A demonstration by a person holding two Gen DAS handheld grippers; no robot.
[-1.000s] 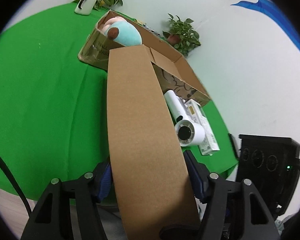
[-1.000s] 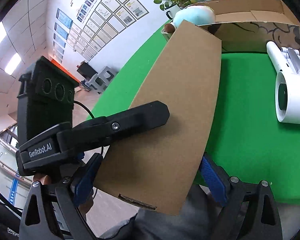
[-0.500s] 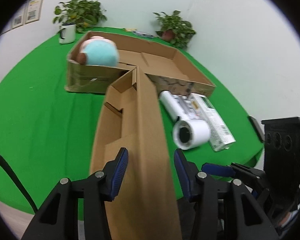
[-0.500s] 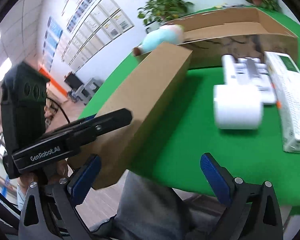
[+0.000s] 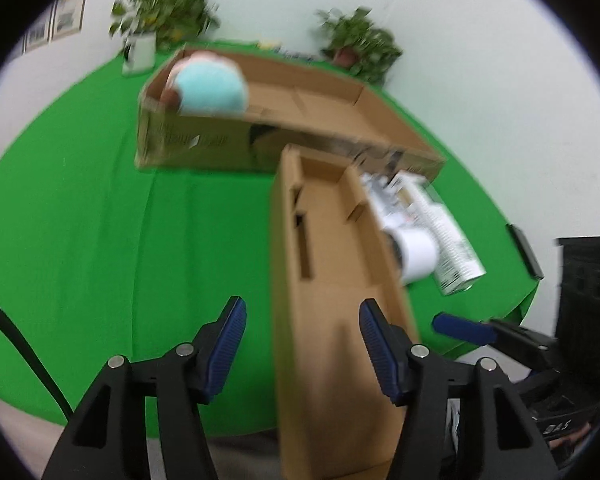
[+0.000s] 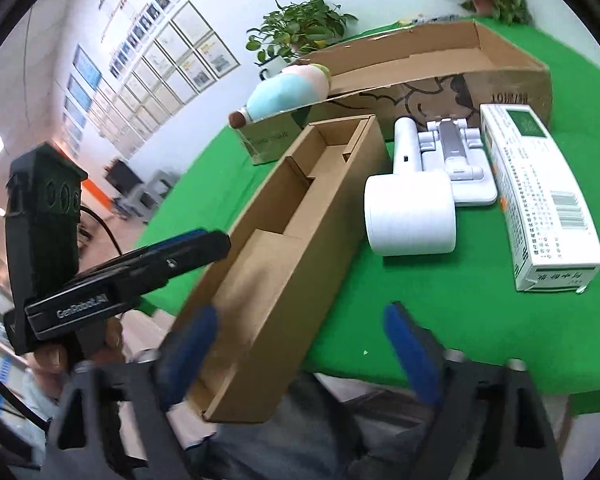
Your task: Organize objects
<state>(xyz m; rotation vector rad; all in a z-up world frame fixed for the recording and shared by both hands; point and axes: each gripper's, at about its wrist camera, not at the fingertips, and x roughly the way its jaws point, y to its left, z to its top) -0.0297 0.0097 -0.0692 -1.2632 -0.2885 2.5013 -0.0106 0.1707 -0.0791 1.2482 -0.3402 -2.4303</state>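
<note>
narrow cardboard box [image 6: 300, 216] rolled open-side up, now on table, right gripper [image 6: 300, 344] closing

1. The left gripper [image 5: 302, 338] has black angular plastic arms with triangular cut-outs, each arm tipped by a ribbed blue pad.
2. Round silver screws [image 5: 115, 361] sit on the arm joints.
3. A black cable [image 5: 24, 354] runs along the lower left of the left wrist view.
4. In the right wrist view, the left gripper's side reads "GenRobot.AI" in white letters [image 6: 82, 307], below a black block [image 6: 44, 216] with three round holes.
5. The right gripper [image 6: 300, 342] shows the same black arms and blue pads, blurred.
6. Grey fabric [image 6: 300, 432], apparently clothing, lies at the bottom centre of that view.
</note>
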